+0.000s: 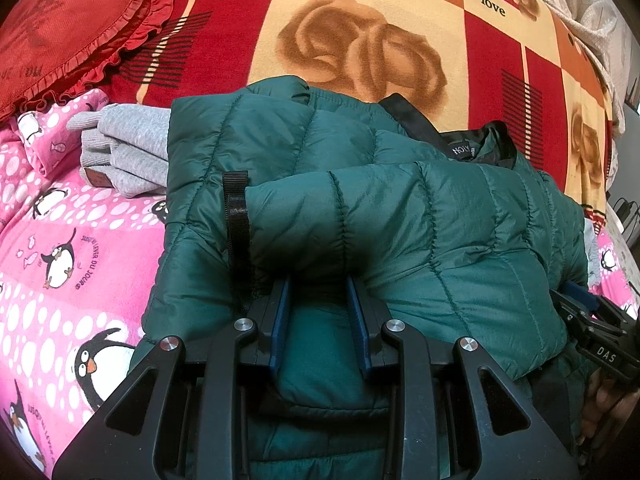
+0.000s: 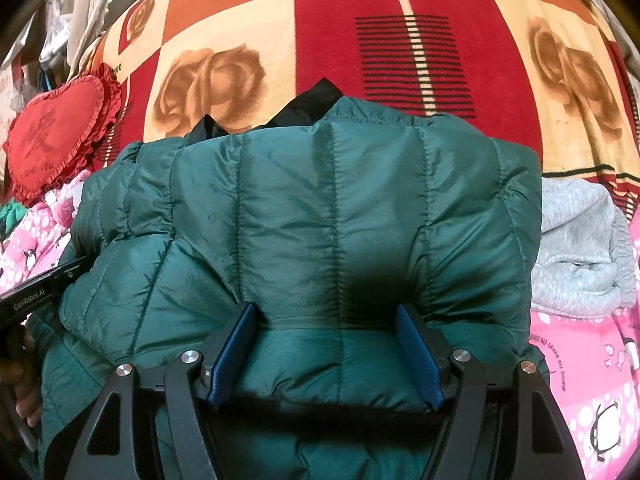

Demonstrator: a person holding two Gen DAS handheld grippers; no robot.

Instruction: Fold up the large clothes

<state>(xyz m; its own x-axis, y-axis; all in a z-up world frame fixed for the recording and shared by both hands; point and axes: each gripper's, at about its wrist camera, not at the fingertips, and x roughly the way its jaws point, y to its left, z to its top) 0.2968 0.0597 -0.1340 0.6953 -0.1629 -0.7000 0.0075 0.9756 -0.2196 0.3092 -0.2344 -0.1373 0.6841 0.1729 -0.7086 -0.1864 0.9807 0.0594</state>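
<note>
A dark green quilted puffer jacket [image 1: 400, 216] lies folded on the bed, a sleeve laid across its body, black collar at the far end. It fills the right wrist view [image 2: 320, 216]. My left gripper [image 1: 318, 284] is partly open, its blue pads [image 1: 280, 320] straddling a bunched fold of the jacket at the near edge. My right gripper [image 2: 326, 312] is open wide, its pads [image 2: 420, 352] on either side of the jacket's near hem. Each gripper shows at the edge of the other's view: the right [image 1: 592, 320], the left [image 2: 36, 292].
A red, orange and cream rose blanket [image 1: 360, 20] covers the bed beyond. A pink penguin blanket [image 1: 60, 260] lies on the near side. Folded grey clothes [image 1: 124, 152] sit left of the jacket, and a grey garment [image 2: 580, 248] right. A red heart pillow [image 1: 64, 24] is far left.
</note>
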